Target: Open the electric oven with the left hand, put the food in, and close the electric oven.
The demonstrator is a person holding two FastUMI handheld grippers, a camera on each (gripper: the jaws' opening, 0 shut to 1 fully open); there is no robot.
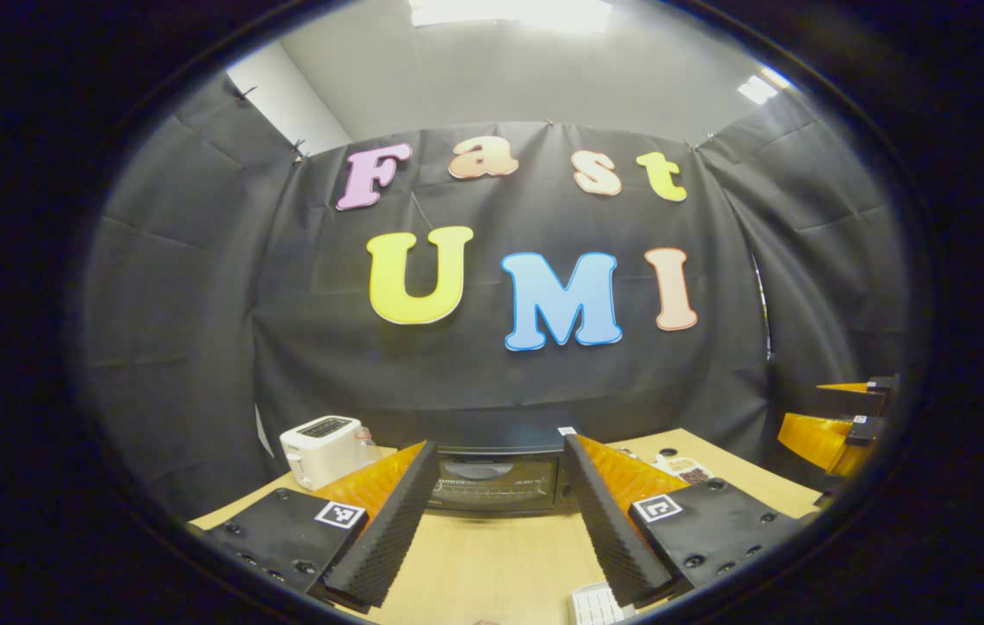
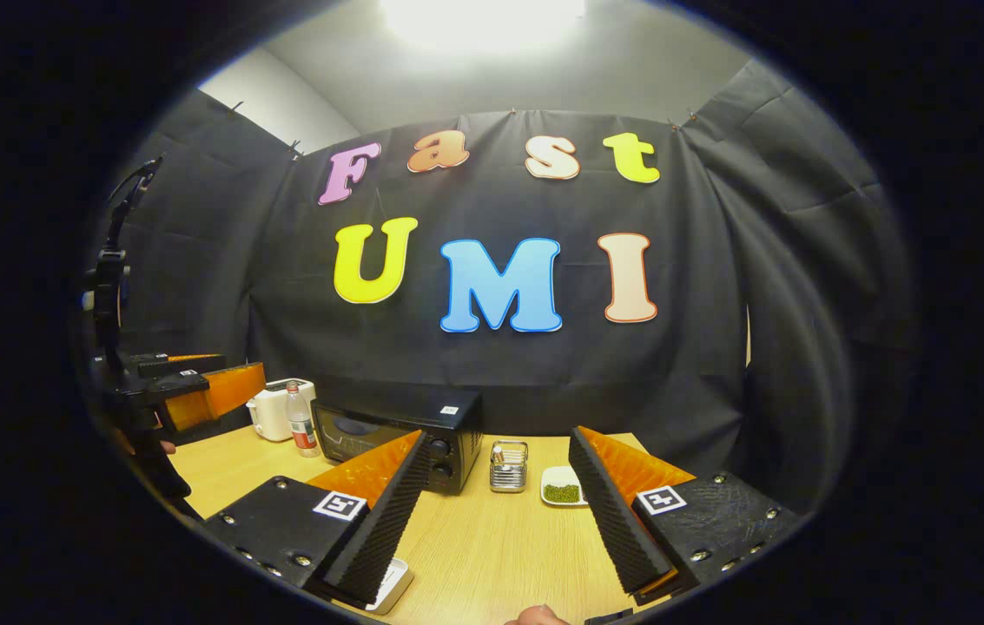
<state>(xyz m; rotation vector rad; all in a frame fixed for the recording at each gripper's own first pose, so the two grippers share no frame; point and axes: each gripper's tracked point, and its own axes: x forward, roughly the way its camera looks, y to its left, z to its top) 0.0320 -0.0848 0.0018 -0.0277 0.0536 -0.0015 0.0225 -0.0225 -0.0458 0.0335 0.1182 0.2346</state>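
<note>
The black electric oven [image 1: 496, 482] stands at the back of the wooden table [image 1: 492, 555] with its door closed, straight ahead of my left gripper [image 1: 500, 444]. That gripper is open, holds nothing, and is short of the oven. In the right gripper view the oven [image 2: 405, 430] sits left of centre. A small white dish of green food [image 2: 563, 493] lies to its right on the table. My right gripper [image 2: 498, 438] hovers open above the table, apart from the dish. The left gripper [image 2: 196, 391] shows at the far left, the right gripper [image 1: 848, 425] at the far right.
A white toaster [image 1: 318, 447] and a clear bottle [image 2: 302, 421] stand left of the oven. A small metal basket [image 2: 509, 466] sits between oven and dish. A flat white object [image 2: 392, 586] lies near the table's front edge. Part of a hand [image 2: 535, 616] shows at the bottom.
</note>
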